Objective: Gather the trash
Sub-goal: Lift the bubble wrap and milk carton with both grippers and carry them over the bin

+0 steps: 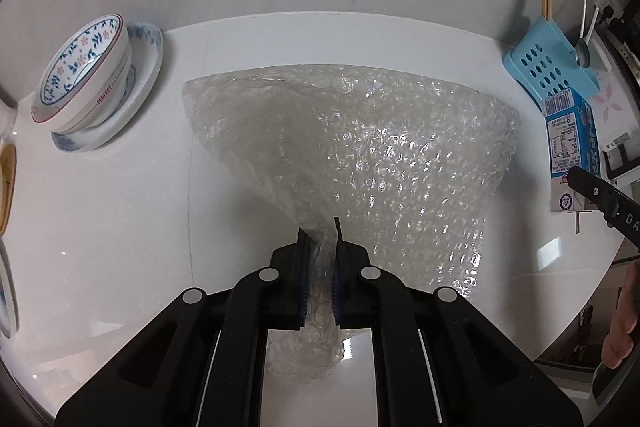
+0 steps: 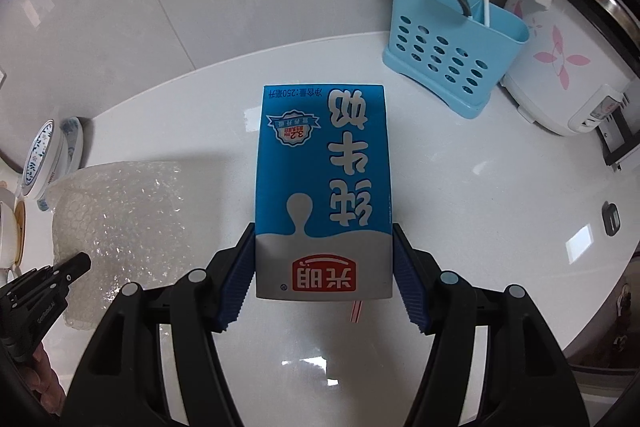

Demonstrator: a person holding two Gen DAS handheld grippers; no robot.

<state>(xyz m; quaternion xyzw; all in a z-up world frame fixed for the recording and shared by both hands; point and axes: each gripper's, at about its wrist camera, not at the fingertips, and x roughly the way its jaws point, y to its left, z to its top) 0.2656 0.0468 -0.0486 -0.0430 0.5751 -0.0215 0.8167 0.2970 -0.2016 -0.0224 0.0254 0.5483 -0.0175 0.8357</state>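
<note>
A clear sheet of bubble wrap (image 1: 360, 147) lies on the white counter (image 1: 120, 207). My left gripper (image 1: 320, 239) is shut on its near corner, which is bunched between the blue pads. The bubble wrap also shows at the left of the right wrist view (image 2: 120, 211). My right gripper (image 2: 324, 263) is shut on a blue and white milk carton (image 2: 324, 187), gripping its near end from both sides, with a striped straw under it. The carton also shows at the right edge of the left wrist view (image 1: 572, 155).
A floral bowl (image 1: 84, 67) sits tilted on a plate at the back left. A blue perforated utensil holder (image 2: 452, 55) with chopsticks and spoons stands at the back right, next to a white rice cooker (image 2: 568, 67). A wall runs behind the counter.
</note>
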